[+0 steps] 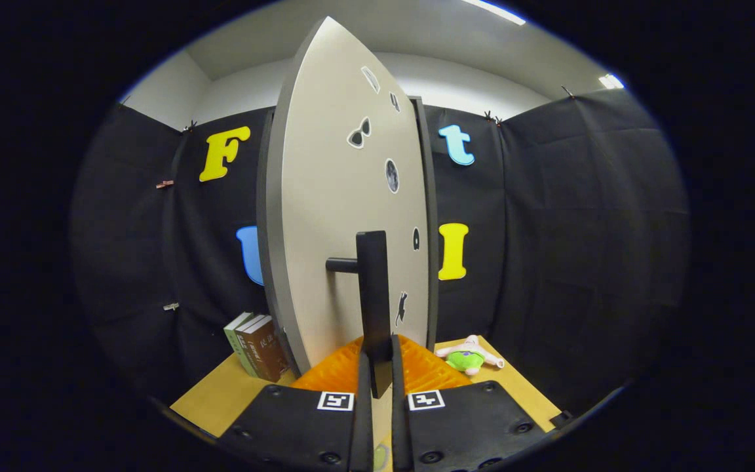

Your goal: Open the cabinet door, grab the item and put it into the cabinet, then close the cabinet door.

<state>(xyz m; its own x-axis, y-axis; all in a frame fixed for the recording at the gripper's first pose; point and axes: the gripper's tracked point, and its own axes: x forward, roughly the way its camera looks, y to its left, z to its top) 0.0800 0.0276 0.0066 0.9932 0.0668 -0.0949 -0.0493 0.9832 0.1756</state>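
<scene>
Door (338, 216) stands swung out, seen nearly edge-on, straight ahead of me. Its handle (373, 301) is a dark vertical bar on a short post, long axis up and down. I read the gripper (377, 370) as clenched on the handle: both fingers press the bar's lower end, which runs down into the narrow slot between them.

Landmark is the handle. Left of it, past the door's edge, books (256, 347) stand upright on the table (220, 393). Right of it and low, the plush toy (468, 357) lies on the table, near the door's far edge, apart from it. That I take to be the item. Cabinet interior is hidden behind the door.

Judgement: door-opening is in hand, toy not yet fetched. Next move turns on the toy lying right of the handle; I must let go and swing right.
</scene>
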